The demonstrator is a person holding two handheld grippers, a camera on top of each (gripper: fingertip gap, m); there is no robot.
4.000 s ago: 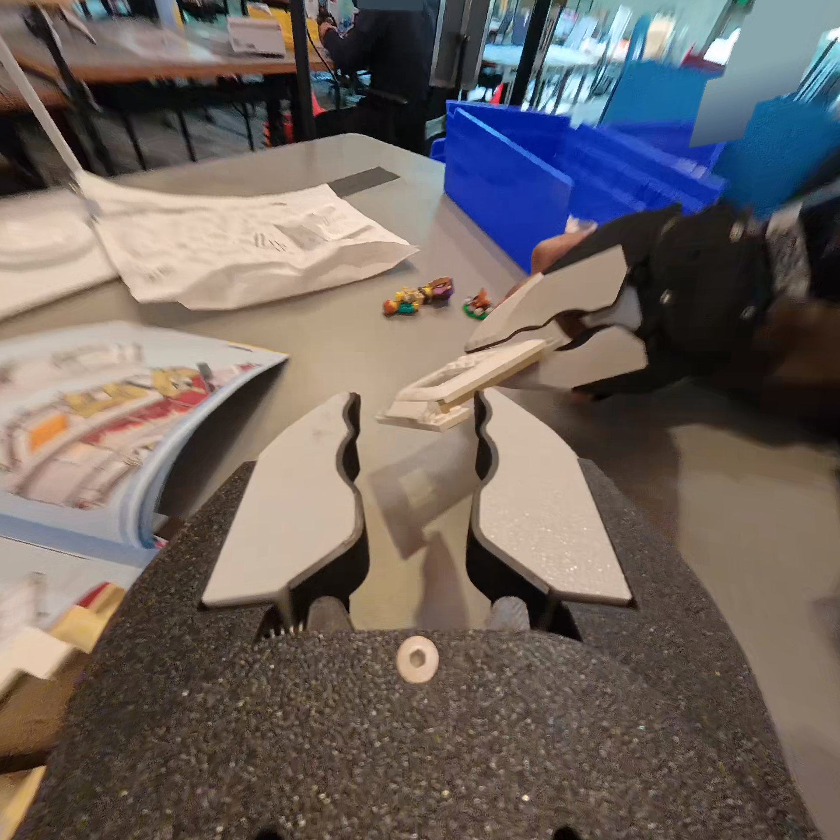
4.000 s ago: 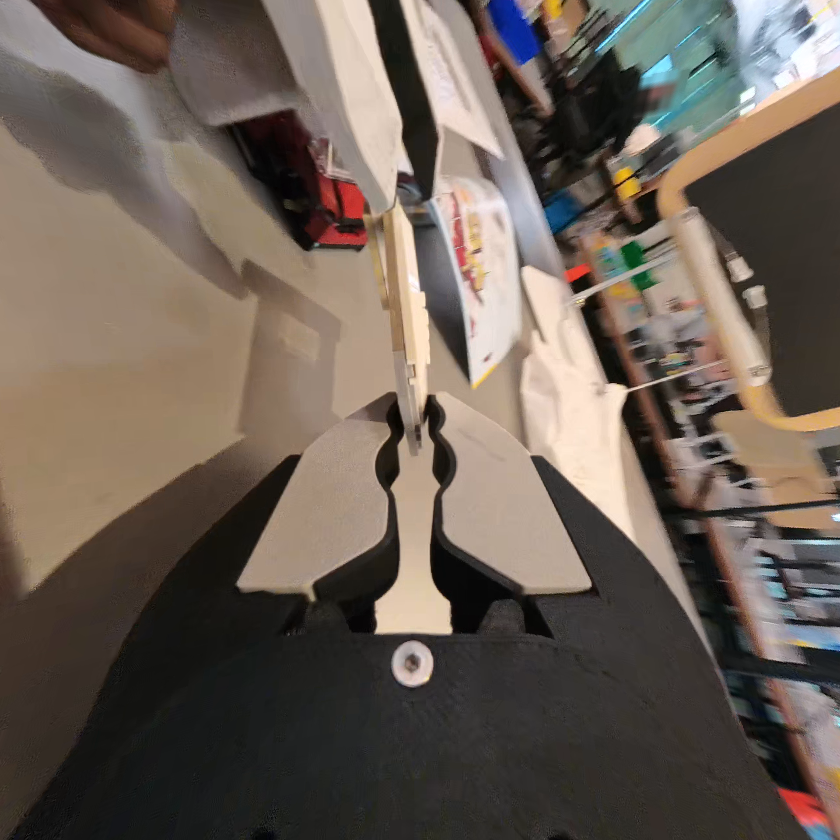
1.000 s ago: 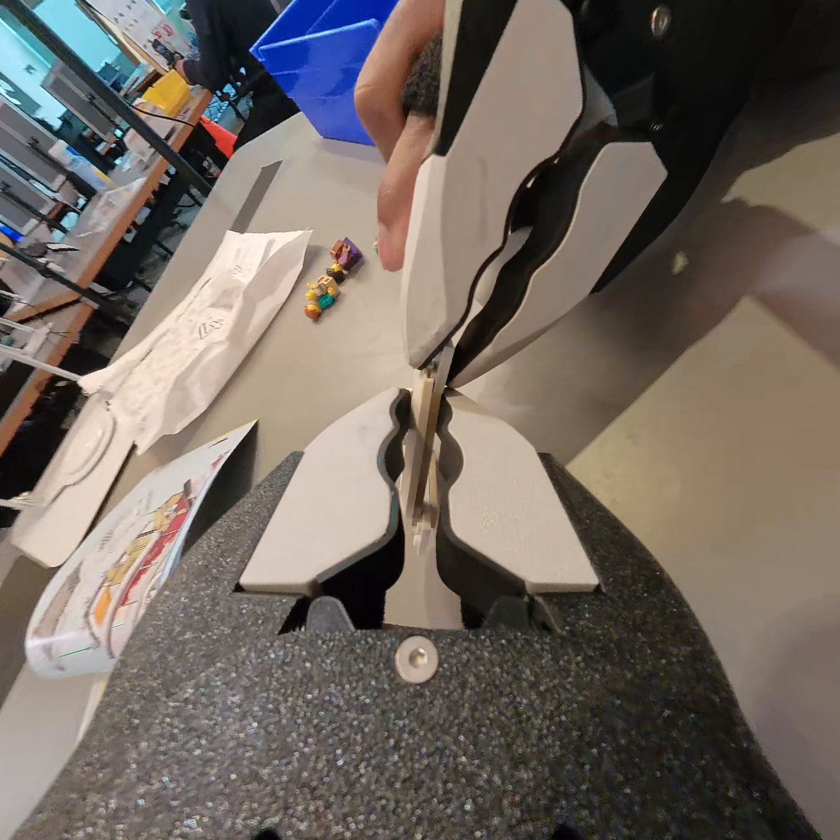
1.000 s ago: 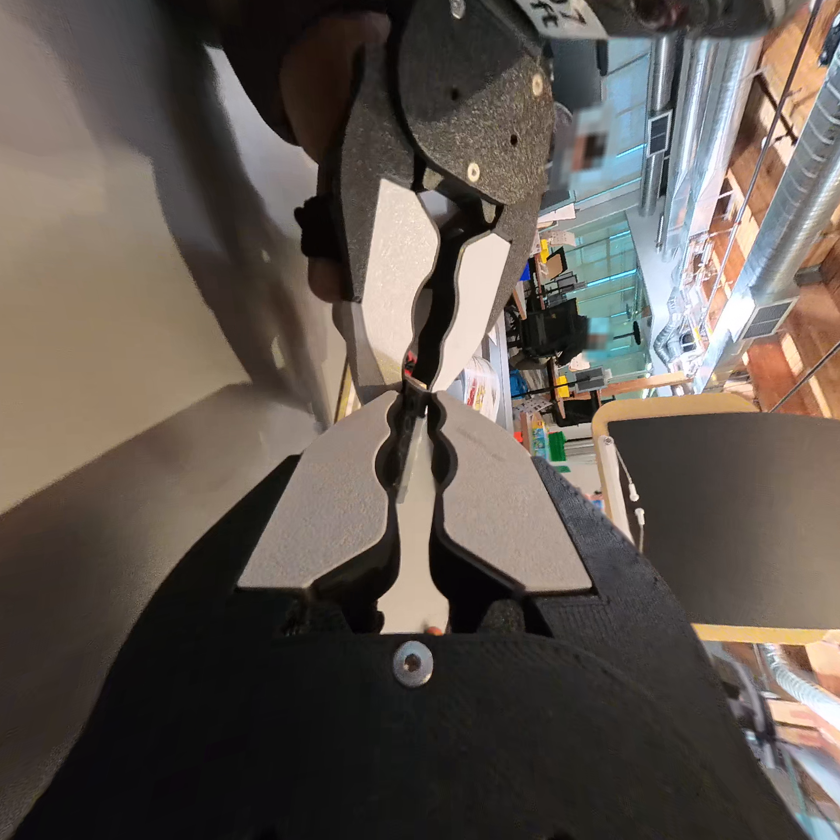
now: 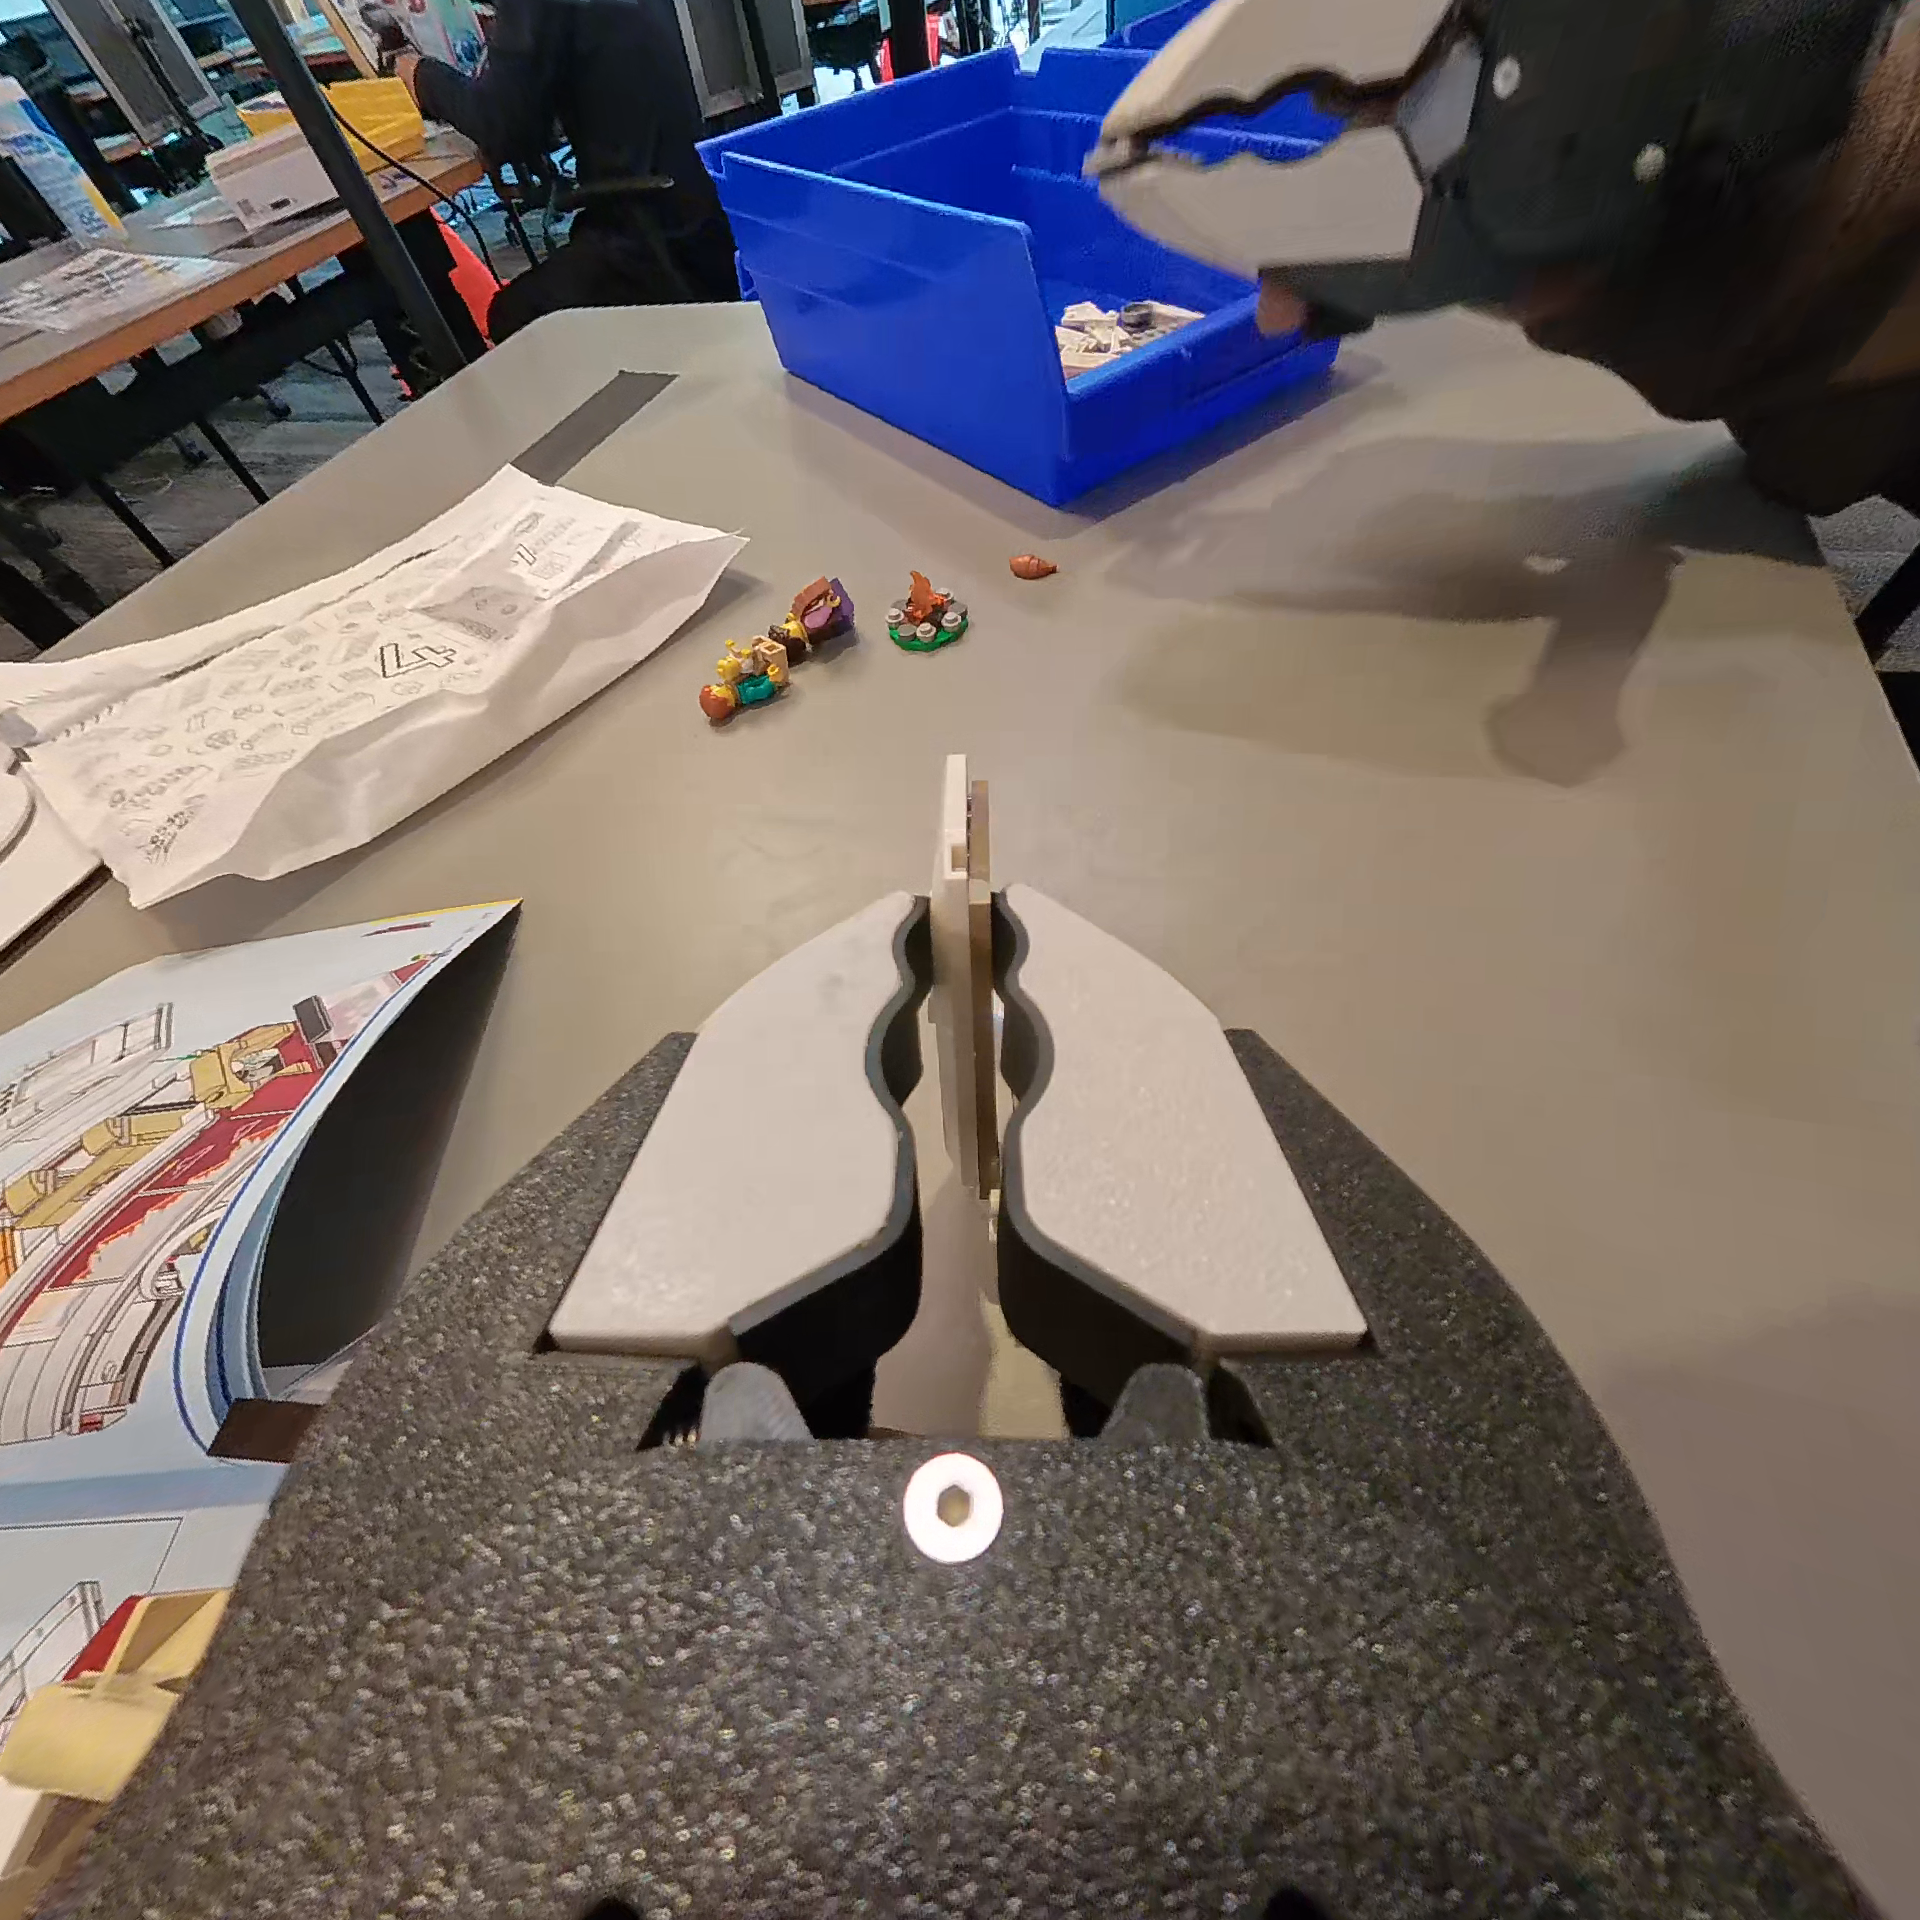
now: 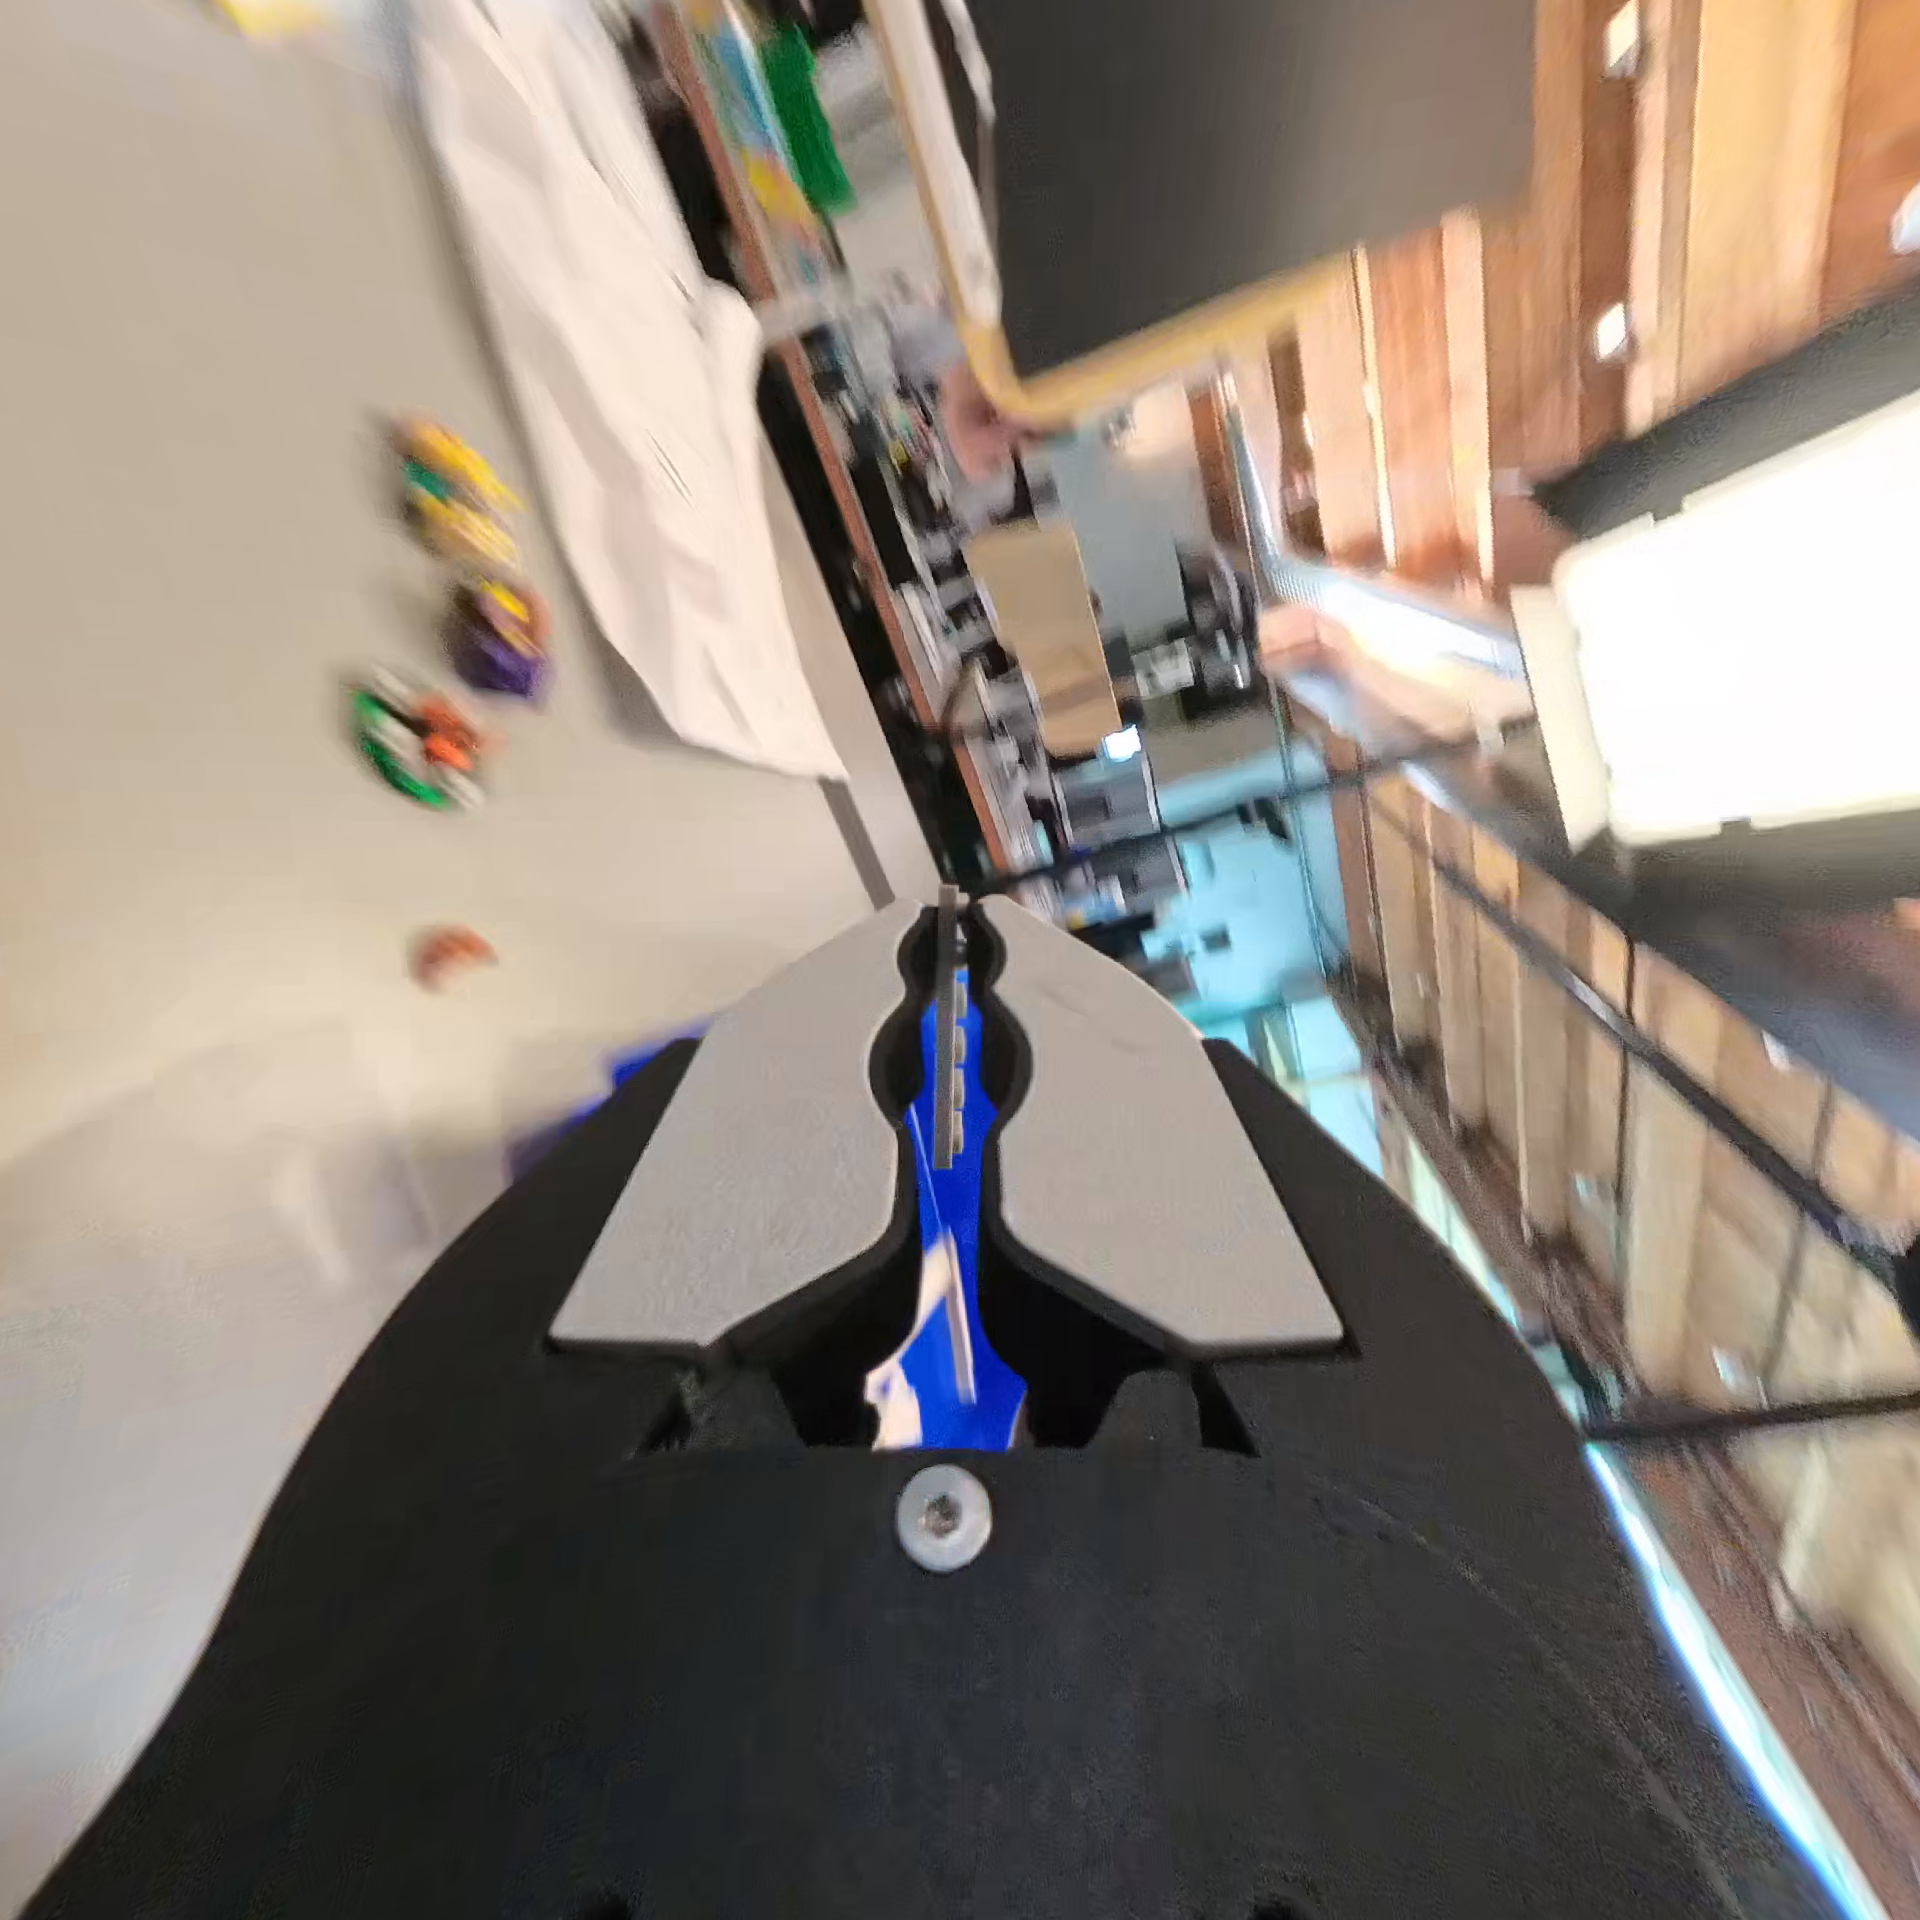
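Observation:
My left gripper is shut on a flat white-and-tan plate assembly, held edge-on above the grey table. Both pads press its faces. My right gripper is shut on a thin grey studded plate, also edge-on. In the left wrist view the right gripper hangs over the blue bin at the far right, with its fingers together. The right wrist view is blurred by motion.
Small toy figures, a green round piece and a small brown piece lie mid-table. A white paper bag and an open booklet lie to the left. The bin holds grey pieces.
A second ago both grippers met tip to tip on the assembly. The right gripper has since drawn away over the blue bin, holding a thin grey plate. The left keeps the white-and-tan assembly.

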